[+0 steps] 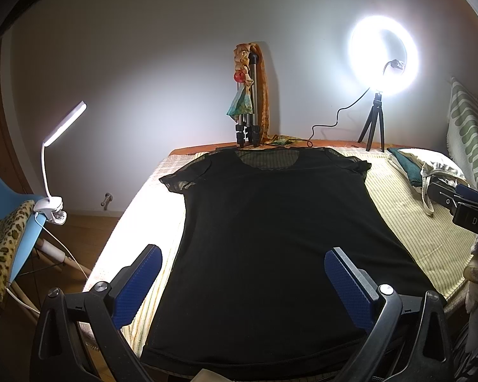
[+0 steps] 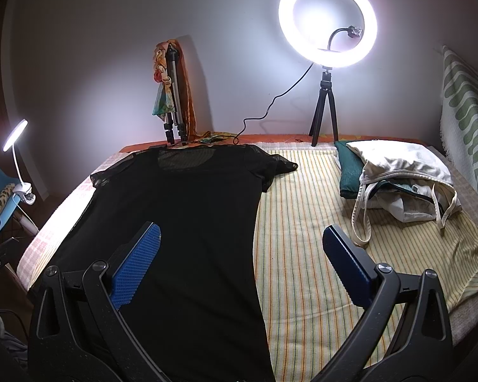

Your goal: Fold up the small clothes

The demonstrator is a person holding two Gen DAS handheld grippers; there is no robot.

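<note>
Your two light sources: a ring light [image 2: 327, 20] at the back right, blown out to white glare, and a clip lamp [image 1: 67, 121] at the left, washing out the bed's near-left edge. The room around them is dim; the black shirt [image 1: 271, 238] reads as a nearly detailless mass. You get strong fisheye bending and dark vignetting at the corners, with focus sharp throughout.
</note>
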